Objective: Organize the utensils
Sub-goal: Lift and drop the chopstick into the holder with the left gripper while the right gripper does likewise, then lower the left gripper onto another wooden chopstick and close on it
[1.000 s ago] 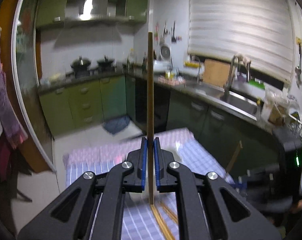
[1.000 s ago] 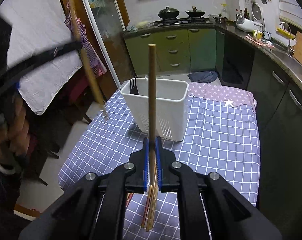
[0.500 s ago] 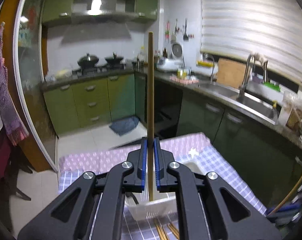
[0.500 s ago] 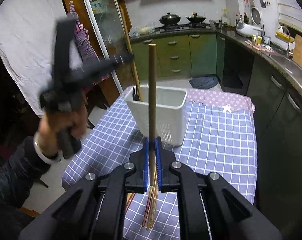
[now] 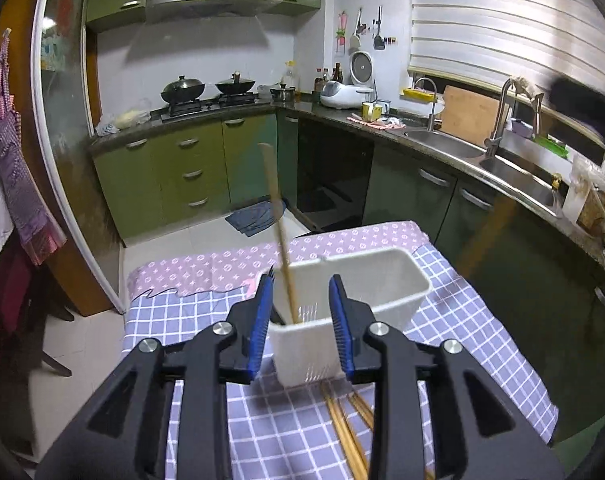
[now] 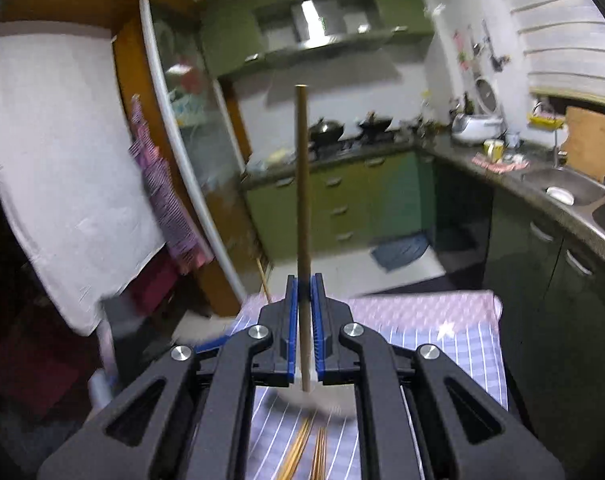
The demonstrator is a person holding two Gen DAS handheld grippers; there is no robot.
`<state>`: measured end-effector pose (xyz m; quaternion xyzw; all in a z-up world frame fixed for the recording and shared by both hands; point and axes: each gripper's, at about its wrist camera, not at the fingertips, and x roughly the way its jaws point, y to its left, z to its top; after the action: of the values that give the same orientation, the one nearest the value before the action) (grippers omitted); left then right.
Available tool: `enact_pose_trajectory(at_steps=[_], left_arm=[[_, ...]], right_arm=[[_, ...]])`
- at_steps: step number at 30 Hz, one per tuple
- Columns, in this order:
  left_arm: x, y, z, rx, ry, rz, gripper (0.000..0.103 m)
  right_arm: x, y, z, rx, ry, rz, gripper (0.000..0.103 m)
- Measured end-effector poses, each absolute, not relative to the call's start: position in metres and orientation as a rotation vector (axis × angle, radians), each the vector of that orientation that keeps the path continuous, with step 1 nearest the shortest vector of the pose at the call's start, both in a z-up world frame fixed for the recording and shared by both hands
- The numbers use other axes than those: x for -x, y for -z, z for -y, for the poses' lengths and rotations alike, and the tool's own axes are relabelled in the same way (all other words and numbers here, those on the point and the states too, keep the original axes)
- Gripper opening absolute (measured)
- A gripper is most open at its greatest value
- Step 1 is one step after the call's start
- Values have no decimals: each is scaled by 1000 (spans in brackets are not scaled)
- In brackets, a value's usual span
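Note:
In the left wrist view my left gripper (image 5: 300, 284) hangs just above the near end of the white utensil basket (image 5: 386, 280), its jaws opening. A wooden chopstick (image 5: 280, 236) stands in the basket between the jaws, free of both pads and leaning left. Several more chopsticks (image 5: 344, 428) lie on the checked cloth in front of the basket. In the right wrist view my right gripper (image 6: 303, 280) is shut on an upright brown chopstick (image 6: 302, 200), lifted above the loose chopsticks (image 6: 302, 452). The basket (image 6: 326, 400) shows there only as a blur under the fingers.
The table carries a blue checked cloth (image 5: 482, 340) with a pink strip at its far end. Green cabinets (image 5: 190, 172), a stove and a counter with a sink (image 5: 514, 176) lie beyond. A glass door (image 6: 190, 184) and a hanging cloth stand to the left.
My left gripper came down over the basket and let go of its chopstick, which now leans inside it. My right gripper rose and tilted upward with its chopstick.

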<state>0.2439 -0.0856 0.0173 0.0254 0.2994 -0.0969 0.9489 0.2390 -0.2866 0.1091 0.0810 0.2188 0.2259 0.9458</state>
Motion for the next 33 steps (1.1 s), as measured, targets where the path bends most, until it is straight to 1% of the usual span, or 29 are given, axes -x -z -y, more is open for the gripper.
enact_pose_trajectory(at_steps=[4,9,14,15,17,21,26,29,33], left_arm=[[-228,-12,79,-58,199,-641,28],[-218,5,77,-65,210,-713,28],[-213,26,79,-55,234,-807,28],[-212,29,80,-55,238,-820,28],[-211,37,84,-55,251,-856,28],[-213,54,91,-48,264,-938,28],[-219,86,96,-20,272,-1073,28],[-223,110,100,5,277,-1173,27],[-224,129,106,15,264,-1254,18]], right_arm=[[-273,-99,266,-121,-380,-431,7],[-309,-62,247,-89,-353,-531,7],[-322,-27,239,-58,-358,-632,8],[-324,-22,239,-57,-363,-645,11],[-324,-15,238,-48,-367,-658,21],[-308,-21,243,-55,-383,-623,21],[-247,-44,260,-45,-434,-551,22],[-220,-25,269,-25,-450,-620,23],[-208,12,287,-65,-445,-706,23]])
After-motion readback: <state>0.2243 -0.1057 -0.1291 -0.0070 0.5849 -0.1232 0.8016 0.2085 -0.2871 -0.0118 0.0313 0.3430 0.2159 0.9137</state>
